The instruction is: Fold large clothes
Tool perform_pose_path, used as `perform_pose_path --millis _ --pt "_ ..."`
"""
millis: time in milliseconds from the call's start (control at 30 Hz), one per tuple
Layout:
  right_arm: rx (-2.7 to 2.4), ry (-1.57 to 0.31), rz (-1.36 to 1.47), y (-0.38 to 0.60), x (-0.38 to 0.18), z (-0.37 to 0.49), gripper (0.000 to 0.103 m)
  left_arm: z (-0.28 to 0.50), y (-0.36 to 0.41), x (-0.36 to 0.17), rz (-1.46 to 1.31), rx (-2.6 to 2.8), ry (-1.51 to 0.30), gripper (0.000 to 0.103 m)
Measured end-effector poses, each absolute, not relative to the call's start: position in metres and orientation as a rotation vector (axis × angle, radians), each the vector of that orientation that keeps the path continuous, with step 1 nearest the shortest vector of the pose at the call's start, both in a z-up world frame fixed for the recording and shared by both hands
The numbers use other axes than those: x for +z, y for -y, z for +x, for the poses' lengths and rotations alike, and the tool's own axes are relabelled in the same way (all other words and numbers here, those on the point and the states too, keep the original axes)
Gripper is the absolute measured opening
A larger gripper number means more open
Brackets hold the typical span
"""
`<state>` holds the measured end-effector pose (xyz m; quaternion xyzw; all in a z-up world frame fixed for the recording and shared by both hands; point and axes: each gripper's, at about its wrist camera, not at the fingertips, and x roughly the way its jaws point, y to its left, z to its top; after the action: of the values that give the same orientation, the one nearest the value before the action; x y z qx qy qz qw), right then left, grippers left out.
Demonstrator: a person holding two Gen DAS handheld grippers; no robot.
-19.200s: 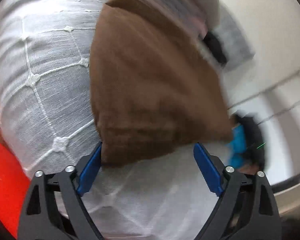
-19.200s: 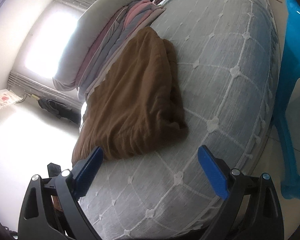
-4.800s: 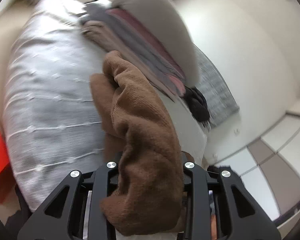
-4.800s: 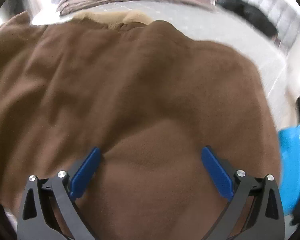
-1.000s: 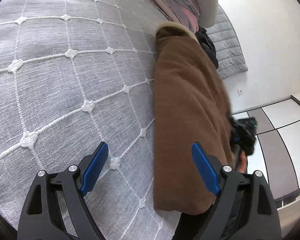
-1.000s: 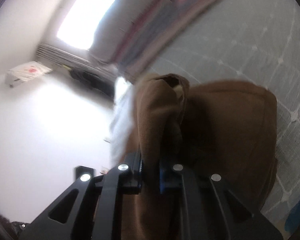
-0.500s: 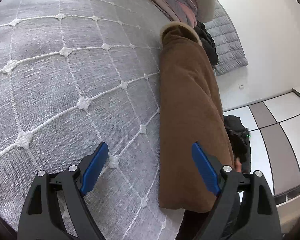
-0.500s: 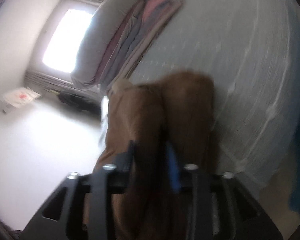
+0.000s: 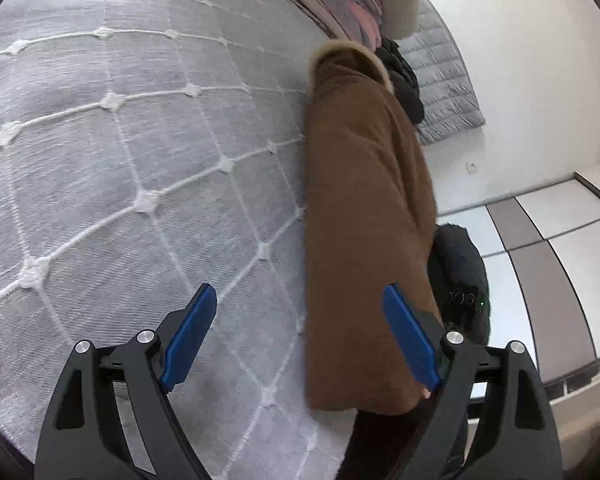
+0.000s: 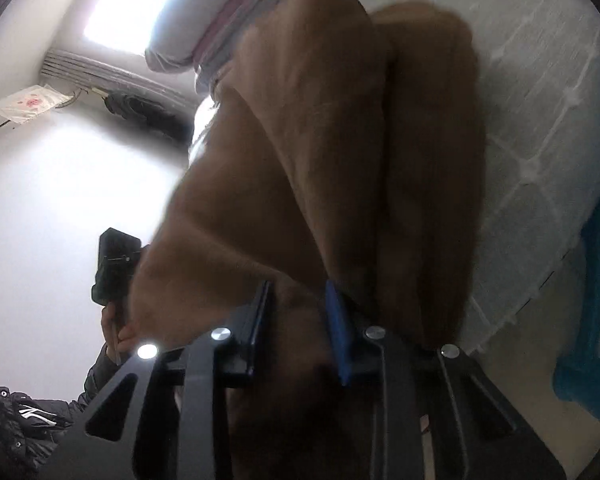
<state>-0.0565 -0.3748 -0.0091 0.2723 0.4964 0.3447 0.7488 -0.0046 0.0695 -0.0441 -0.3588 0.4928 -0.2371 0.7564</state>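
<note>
Right hand-held gripper [image 10: 296,320] was clamped on the brown garment [image 9: 364,216]; left hand-held gripper [image 9: 300,340] stood apart over the quilted grey bed [image 9: 120,140] beside a white wall [image 9: 520,60].

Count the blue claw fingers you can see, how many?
4. Two on the left claw, spread wide open over the bed. Two on the right claw, pinching the brown coat; one of those looks dark and blurry.

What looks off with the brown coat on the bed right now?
The brown coat lies as a long narrow strip along the bed edge, its near end overhanging. The right gripper clamps a bunched fold; the left gripper is open.
</note>
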Motion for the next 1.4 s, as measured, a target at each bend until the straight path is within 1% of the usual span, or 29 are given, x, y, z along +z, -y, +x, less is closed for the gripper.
perform_pose_path --millis 67,133,167,200,300,400,467,533,600,667,767,867,933,1033,1167,1300,1367,1400 --pt "0.777 -1.062 0.592 0.38 0.006 -0.062 0.041 0.004 -0.06 -0.042 -0.774 -0.558 -1.104 0.082" --pt "0.801 -1.022 0.634 0.392 0.022 -0.069 0.083 0.015 -0.048 -0.042 -0.769 -0.603 -1.14 0.082" --pt "0.796 -1.01 0.649 0.403 0.024 -0.077 0.091 0.021 -0.04 -0.043 -0.763 -0.616 -1.154 0.082" --pt "0.782 -0.993 0.665 0.414 0.031 -0.078 0.096 0.025 -0.034 -0.043 -0.755 -0.627 -1.167 0.082" --pt "0.73 -1.0 0.666 0.442 0.037 -0.089 0.096 0.037 -0.019 -0.047 -0.76 -0.666 -1.196 0.082" --pt "0.681 -1.094 0.612 0.428 0.035 -0.077 0.096 0.049 -0.01 -0.053 -0.782 -0.69 -1.224 0.085" --pt "0.684 -1.174 0.592 0.419 0.021 -0.078 0.096 0.054 -0.008 -0.054 -0.79 -0.699 -1.232 0.086" --pt "0.675 -1.249 0.567 0.412 0.001 -0.081 0.096 0.058 -0.002 -0.054 -0.788 -0.697 -1.242 0.088" --pt "0.714 -1.29 0.62 0.413 -0.022 -0.08 0.096 0.056 0.001 -0.057 -0.785 -0.697 -1.251 0.091" --pt "0.757 -1.321 0.712 0.416 -0.044 -0.08 0.096 0.058 0.004 -0.058 -0.787 -0.702 -1.26 0.091" --pt "0.835 -1.336 0.859 0.425 -0.071 -0.089 0.096 0.06 -0.004 -0.06 -0.832 -0.7 -1.247 0.091" --pt "0.884 -1.325 0.963 0.432 -0.078 -0.094 0.096 0.062 -0.005 -0.068 -0.894 -0.731 -1.266 0.091" --pt "0.912 -1.323 0.996 0.436 -0.082 -0.096 0.097 0.062 0.002 -0.07 -0.875 -0.736 -1.286 0.095" --pt "0.939 -1.334 1.023 0.441 -0.09 -0.097 0.097 0.065 0.011 -0.073 -0.864 -0.737 -1.306 0.096" --pt "0.964 -1.346 1.042 0.436 -0.097 -0.096 0.097 0.07 0.03 -0.071 -0.747 -0.722 -1.346 0.096" --pt "0.992 -1.312 1.025 0.42 -0.093 -0.097 0.098 0.071 0.059 -0.067 -0.62 -0.701 -1.372 0.096" --pt "1.0 -1.285 0.988 0.418 -0.086 -0.096 0.097 0.067 0.063 -0.062 -0.585 -0.678 -1.35 0.09" --pt "1.002 -1.272 0.968 0.415 -0.08 -0.098 0.096 0.065 0.063 -0.06 -0.559 -0.666 -1.338 0.079"
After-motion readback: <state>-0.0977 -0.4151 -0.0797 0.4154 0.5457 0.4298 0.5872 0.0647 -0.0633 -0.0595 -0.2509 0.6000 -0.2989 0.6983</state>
